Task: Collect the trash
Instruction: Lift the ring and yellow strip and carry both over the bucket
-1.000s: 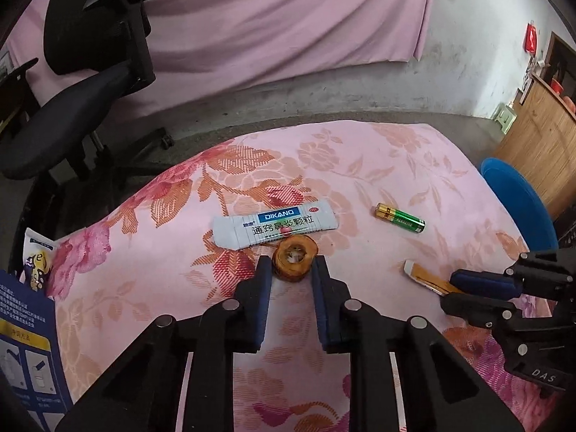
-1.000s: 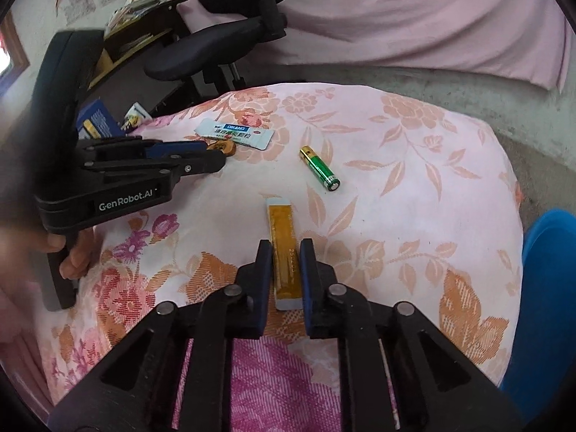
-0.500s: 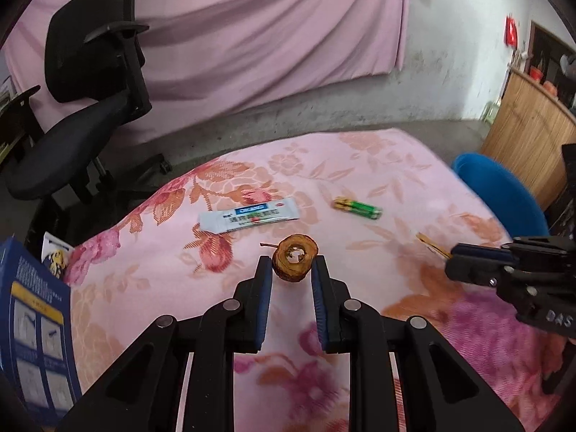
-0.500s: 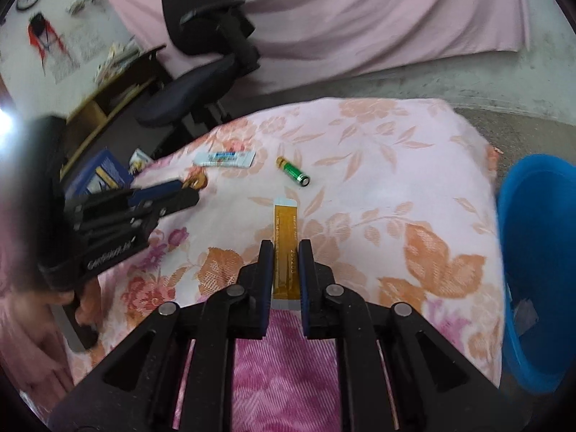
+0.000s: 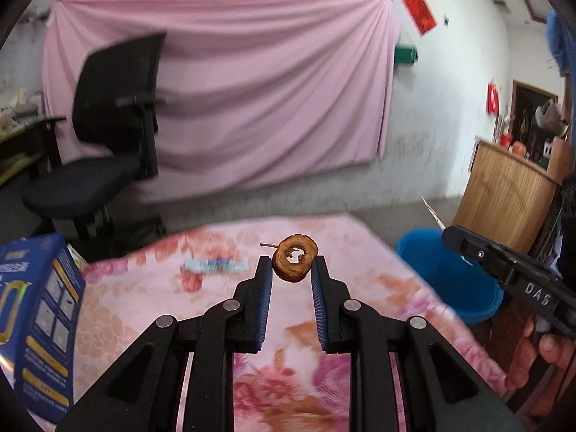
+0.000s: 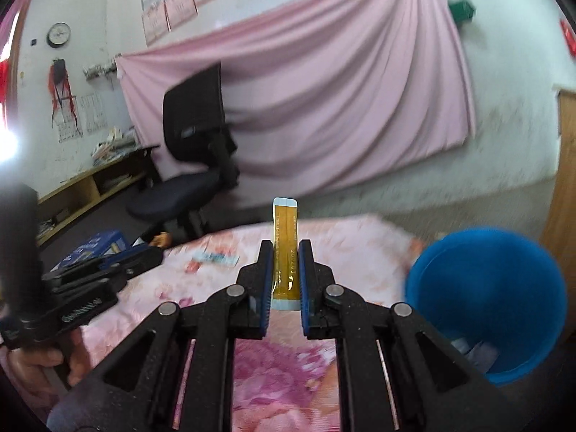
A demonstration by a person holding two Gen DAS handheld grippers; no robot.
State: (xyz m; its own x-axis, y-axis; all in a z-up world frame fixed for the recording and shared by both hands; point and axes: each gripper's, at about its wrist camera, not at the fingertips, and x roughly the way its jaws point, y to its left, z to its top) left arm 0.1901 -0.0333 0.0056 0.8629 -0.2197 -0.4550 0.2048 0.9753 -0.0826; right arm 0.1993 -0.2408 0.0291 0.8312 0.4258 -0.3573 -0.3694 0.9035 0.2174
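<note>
My left gripper [image 5: 291,266] is shut on a brown dried fruit ring [image 5: 296,257], held up above the floral pink cloth [image 5: 144,288]. My right gripper [image 6: 285,252] is shut on a yellow sachet [image 6: 285,248], which stands upright between the pads, lifted off the cloth. A blue bin [image 6: 489,295] sits to the right of the table; in the left wrist view the blue bin [image 5: 442,273] lies behind the right gripper [image 5: 450,232]. A white and blue sachet [image 5: 216,265] lies on the cloth, blurred. The left gripper [image 6: 144,252] shows at the left of the right wrist view.
A black office chair [image 5: 108,136] stands beyond the table before a pink curtain [image 5: 252,90]. A blue box [image 5: 36,316] sits at the table's left edge. A wooden cabinet [image 5: 504,194] is at the right. A low shelf [image 6: 82,187] runs along the left wall.
Both grippers have risen and tilted upward, lifting the fruit ring and the yellow sachet off the cloth. The battery has dropped out of view.
</note>
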